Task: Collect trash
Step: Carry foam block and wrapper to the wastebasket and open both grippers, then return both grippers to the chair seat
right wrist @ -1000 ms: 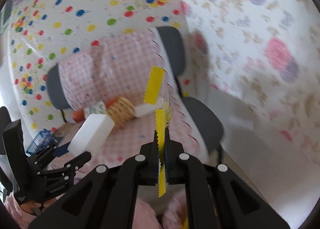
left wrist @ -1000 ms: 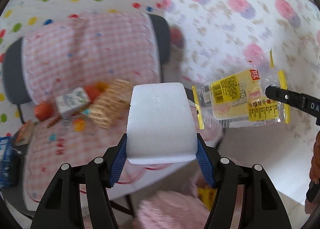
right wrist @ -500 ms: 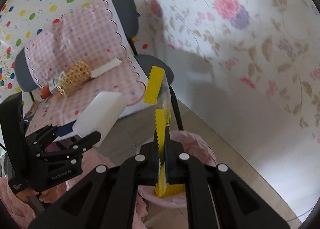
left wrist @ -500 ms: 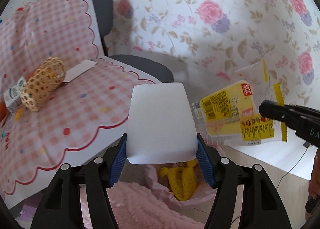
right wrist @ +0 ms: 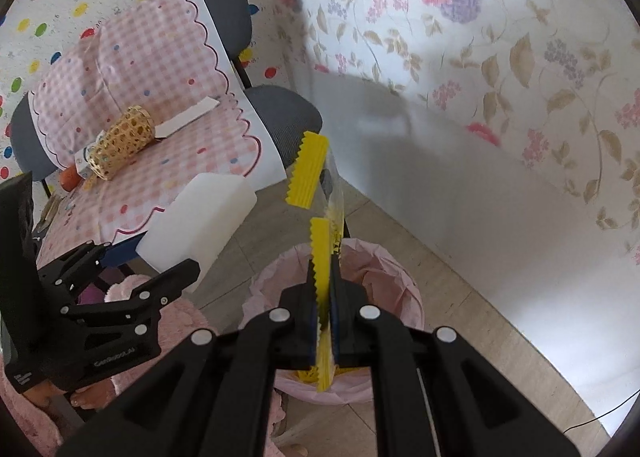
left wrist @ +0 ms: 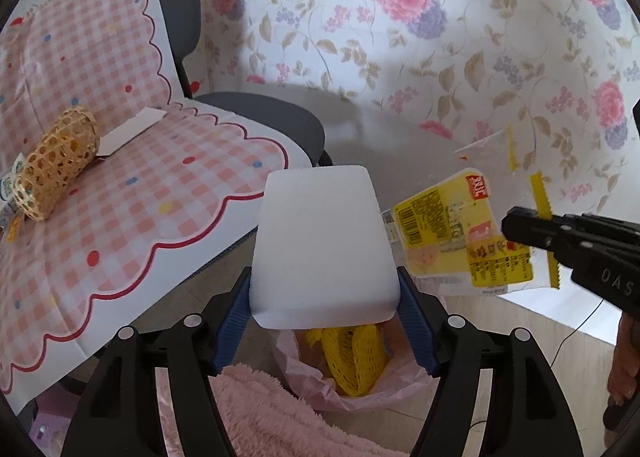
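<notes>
A white foam block [left wrist: 324, 241] sits between the blue pads of my left gripper [left wrist: 324, 317], whose jaws are opening while the pads still touch its sides. It hangs just above the pink-lined trash bin [left wrist: 392, 385], which holds a yellow net [left wrist: 356, 353]. My right gripper [right wrist: 324, 289] is shut on a clear and yellow snack wrapper [right wrist: 320, 253], edge-on over the bin [right wrist: 384, 269]. In the left wrist view the wrapper [left wrist: 452, 233] hangs to the right of the block from the right gripper [left wrist: 516, 225]. The right wrist view shows the block [right wrist: 200, 225] at the left in the left gripper [right wrist: 152, 257].
A grey chair covered with a pink checked cloth [left wrist: 140, 197] stands left of the bin, carrying a woven basket [left wrist: 56, 165], a white card [left wrist: 128, 133] and small packets. A flowered wall [left wrist: 440, 57] lies behind. Fluffy pink fabric [left wrist: 260, 409] is below, and a thin cable [left wrist: 580, 329] crosses the floor.
Both grippers have swung right, away from the chair, and sunk toward the floor. The pink-lined bin has come into view beneath the foam block and the wrapper.
</notes>
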A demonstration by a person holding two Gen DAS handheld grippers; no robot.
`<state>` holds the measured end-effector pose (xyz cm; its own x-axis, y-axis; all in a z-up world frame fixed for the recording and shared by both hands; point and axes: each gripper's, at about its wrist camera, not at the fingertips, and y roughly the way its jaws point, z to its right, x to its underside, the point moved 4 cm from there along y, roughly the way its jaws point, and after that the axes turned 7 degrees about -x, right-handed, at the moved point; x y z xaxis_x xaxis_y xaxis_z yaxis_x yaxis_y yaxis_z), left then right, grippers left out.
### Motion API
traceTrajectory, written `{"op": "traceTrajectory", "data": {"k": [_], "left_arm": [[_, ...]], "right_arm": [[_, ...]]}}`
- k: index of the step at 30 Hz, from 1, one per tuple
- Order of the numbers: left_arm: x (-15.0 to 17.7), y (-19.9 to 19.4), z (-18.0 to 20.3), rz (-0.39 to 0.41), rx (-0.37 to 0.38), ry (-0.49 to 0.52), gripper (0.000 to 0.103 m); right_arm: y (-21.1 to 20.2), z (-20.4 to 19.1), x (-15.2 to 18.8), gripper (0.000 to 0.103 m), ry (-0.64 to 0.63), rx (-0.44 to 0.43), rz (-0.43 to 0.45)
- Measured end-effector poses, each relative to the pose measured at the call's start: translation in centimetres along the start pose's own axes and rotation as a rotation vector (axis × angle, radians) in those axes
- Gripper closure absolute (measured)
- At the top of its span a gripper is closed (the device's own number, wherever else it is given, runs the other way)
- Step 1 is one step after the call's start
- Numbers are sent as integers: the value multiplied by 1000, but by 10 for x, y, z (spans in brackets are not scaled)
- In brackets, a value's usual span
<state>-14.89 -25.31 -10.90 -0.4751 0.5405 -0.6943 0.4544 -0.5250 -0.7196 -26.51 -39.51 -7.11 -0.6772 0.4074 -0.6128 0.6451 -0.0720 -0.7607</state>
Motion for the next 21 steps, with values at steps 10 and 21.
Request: {"op": "traceTrajectory", "data": {"k": [10, 21], "left_arm": [[-9, 2, -17, 2, -14, -51, 17], [-13, -47, -82, 89, -158, -148, 17]], "right_arm": [[36, 16, 1, 66, 34, 9, -38], [0, -1, -33, 66, -17, 9, 75]]}}
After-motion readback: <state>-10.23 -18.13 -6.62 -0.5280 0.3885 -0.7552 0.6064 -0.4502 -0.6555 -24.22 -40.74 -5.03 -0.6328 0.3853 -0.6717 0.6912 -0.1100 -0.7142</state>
